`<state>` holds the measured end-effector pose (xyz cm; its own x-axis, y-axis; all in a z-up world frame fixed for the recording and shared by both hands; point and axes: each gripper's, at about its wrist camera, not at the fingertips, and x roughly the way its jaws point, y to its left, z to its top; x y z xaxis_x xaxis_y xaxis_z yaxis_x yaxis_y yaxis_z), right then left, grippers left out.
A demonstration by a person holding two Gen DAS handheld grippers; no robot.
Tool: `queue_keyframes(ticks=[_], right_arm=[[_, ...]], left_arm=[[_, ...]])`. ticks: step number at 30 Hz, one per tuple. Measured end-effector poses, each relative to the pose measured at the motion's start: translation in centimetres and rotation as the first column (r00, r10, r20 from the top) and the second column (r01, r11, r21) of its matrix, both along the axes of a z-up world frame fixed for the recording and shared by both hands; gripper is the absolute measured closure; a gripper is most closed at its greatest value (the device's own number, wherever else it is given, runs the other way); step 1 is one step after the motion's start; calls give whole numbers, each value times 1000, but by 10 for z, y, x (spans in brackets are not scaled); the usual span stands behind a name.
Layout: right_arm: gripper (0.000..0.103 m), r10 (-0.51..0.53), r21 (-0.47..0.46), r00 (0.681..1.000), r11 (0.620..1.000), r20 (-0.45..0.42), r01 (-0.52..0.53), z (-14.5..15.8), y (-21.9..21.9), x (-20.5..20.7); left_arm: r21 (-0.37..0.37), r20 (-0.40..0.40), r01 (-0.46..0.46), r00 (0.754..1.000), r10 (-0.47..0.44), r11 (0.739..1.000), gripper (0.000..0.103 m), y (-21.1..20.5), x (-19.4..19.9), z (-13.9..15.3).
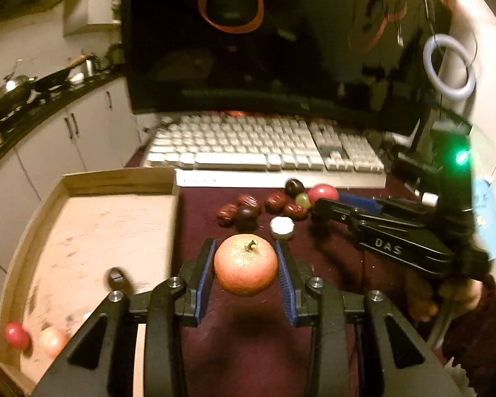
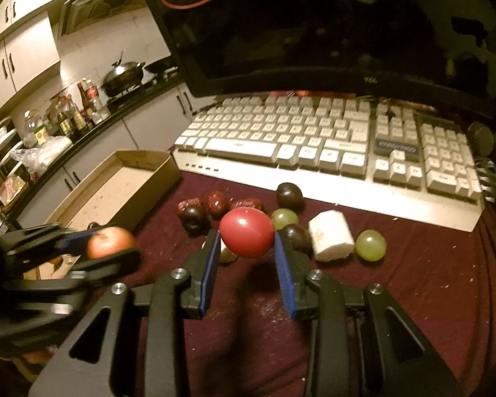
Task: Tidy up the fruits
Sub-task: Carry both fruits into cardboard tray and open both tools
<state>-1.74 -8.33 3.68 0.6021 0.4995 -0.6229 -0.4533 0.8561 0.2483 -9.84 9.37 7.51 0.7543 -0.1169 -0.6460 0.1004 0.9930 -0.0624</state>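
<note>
My left gripper [image 1: 245, 258] is shut on an orange-red round fruit with a stem [image 1: 245, 264], held above the dark red cloth just right of the cardboard tray [image 1: 66, 182]. It also shows blurred in the right wrist view [image 2: 110, 241]. My right gripper [image 2: 247, 236] is shut on a red cherry tomato [image 2: 247, 235], also seen in the left wrist view [image 1: 323, 193]. Loose on the cloth lie red dates [image 2: 216, 203], dark plums [image 2: 290, 195], green grapes [image 2: 371, 244] and a white cylinder piece [image 2: 330, 240]. The tray holds a red tomato [image 1: 16, 335], a pale fruit [image 1: 52, 340] and a dark fruit [image 1: 116, 278].
A white keyboard [image 2: 314, 142] lies behind the fruit, with a black monitor [image 2: 314, 26] over it. A kitchen counter with a wok [image 2: 122, 77] and bottles [image 2: 76, 115] runs along the left. The person's hand [image 1: 453, 294] holds the right gripper's handle.
</note>
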Motion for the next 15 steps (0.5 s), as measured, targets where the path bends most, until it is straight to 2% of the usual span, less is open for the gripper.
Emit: queue_keyframes(ticks=[4,8,15], right_arm=[[68,-18,-19,1000,1000,24,19,1,0,-1],[68,-30,-45,999,998,41,32,7,8,-6],[68,109,44,993,993,36,-110,32,68,-29]], left_arm=[[8,45,-87,995,86,996,68,31,-22,12],[32,48,-176,983,175,984,68,60,-31,9],[97,24,-292,956,291,951,68,103,-36,-6]])
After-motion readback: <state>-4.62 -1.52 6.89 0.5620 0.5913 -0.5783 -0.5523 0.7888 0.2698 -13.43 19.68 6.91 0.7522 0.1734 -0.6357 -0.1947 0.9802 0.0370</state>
